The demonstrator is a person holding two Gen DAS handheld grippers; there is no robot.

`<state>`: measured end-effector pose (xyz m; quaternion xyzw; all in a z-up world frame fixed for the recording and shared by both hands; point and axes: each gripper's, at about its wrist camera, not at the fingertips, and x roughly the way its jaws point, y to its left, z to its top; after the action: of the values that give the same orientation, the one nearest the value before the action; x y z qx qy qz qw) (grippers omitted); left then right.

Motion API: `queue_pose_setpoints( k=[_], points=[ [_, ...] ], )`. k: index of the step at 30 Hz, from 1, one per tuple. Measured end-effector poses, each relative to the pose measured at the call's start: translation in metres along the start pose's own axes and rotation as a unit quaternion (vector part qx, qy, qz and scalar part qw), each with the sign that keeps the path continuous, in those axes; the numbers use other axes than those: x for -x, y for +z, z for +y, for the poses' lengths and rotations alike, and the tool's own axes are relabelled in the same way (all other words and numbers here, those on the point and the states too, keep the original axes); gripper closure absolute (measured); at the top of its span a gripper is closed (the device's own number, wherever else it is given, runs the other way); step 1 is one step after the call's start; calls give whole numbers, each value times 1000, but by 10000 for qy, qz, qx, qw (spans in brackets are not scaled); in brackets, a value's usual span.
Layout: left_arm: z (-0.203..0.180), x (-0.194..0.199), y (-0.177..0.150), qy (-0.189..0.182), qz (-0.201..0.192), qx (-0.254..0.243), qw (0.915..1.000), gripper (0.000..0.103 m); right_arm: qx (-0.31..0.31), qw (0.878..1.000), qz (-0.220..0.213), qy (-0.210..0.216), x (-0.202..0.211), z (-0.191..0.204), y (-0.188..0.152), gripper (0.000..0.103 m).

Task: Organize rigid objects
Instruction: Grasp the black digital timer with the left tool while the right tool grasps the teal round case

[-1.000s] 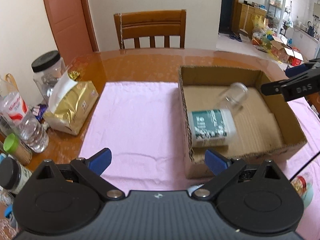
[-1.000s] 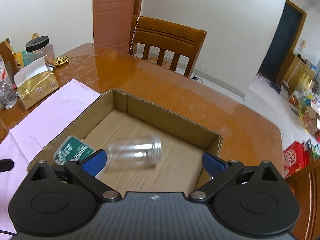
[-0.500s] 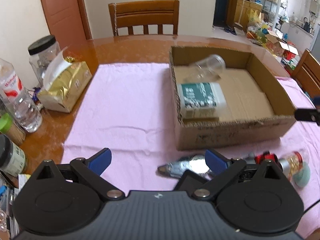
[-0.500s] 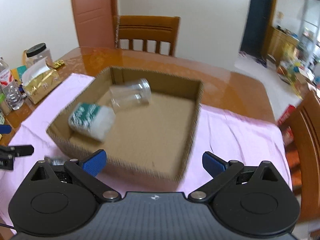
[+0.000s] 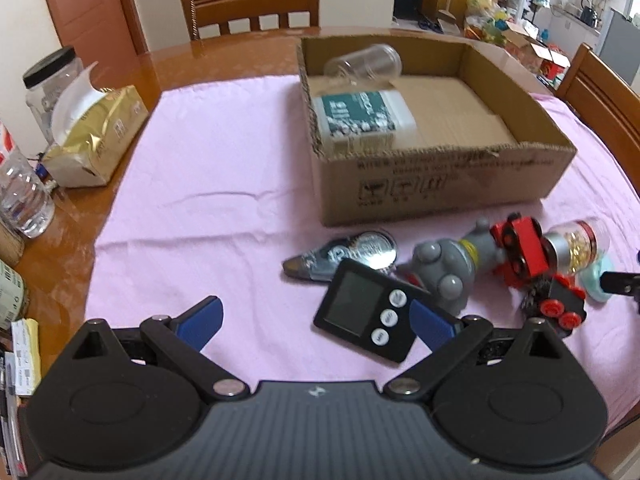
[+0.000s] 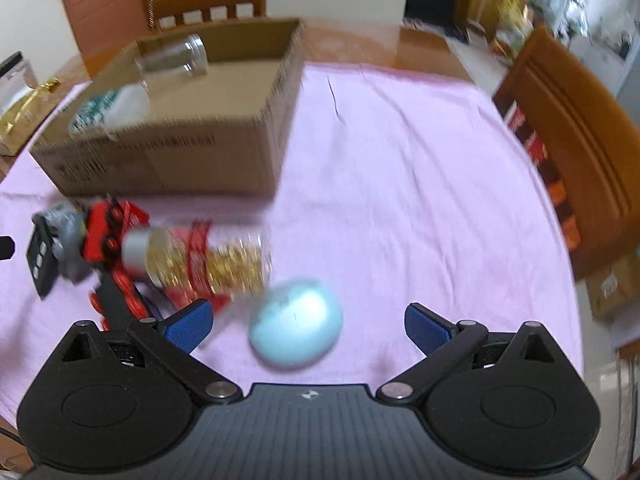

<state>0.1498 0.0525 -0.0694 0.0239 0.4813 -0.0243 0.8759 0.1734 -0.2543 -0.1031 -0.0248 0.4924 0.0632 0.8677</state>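
Change: I've pulled both grippers back from the box [image 5: 440,184]; loose items now in view.
Left gripper [image 5: 316,322]: wide open, empty, over timer [image 5: 366,314].
Right gripper [image 6: 306,322]: wide open, empty, pale-blue egg [image 6: 296,324] between fingers.
Box contents: clear jar [image 5: 364,62], green packet [image 5: 360,114].
Meaning: next pick coming.

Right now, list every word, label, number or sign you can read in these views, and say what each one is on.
None reads clearly.
Cardboard box: dark printed lines on its front wall, too blurred.
White container inside the box: green label, print too small.
Gold tissue pack: small marks, unreadable.
Water bottle: red and white label, cut off by the frame edge.
Black timer: blank screen, button marks too small.
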Motion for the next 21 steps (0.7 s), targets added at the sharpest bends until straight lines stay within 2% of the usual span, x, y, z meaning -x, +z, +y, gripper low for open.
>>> queue_pose_setpoints(
  k=[5, 10, 14, 18, 21],
  points=[
    [-4, -2, -4, -102, 109, -209, 9997, 4, -304, 9995, 36, -11, -18, -2, -11, 0],
    [-5, -4, -5, -123, 217, -328, 9992, 4, -528, 9977, -197, -381, -33, -1, -13, 0],
    [-4, -8, -6, -144, 278, -404, 9987, 4, -595, 9968, -50, -537, -39, -10, -16, 0],
    [-5, -12, -6, -226, 326, -518, 9979, 4, -655, 9966, -55, -491, -34, -22, -27, 0],
    [-9, -14, -7, -266, 348, -642, 9970, 4, -448, 9981, -115, -399, -30, -26, -33, 0]
  ],
)
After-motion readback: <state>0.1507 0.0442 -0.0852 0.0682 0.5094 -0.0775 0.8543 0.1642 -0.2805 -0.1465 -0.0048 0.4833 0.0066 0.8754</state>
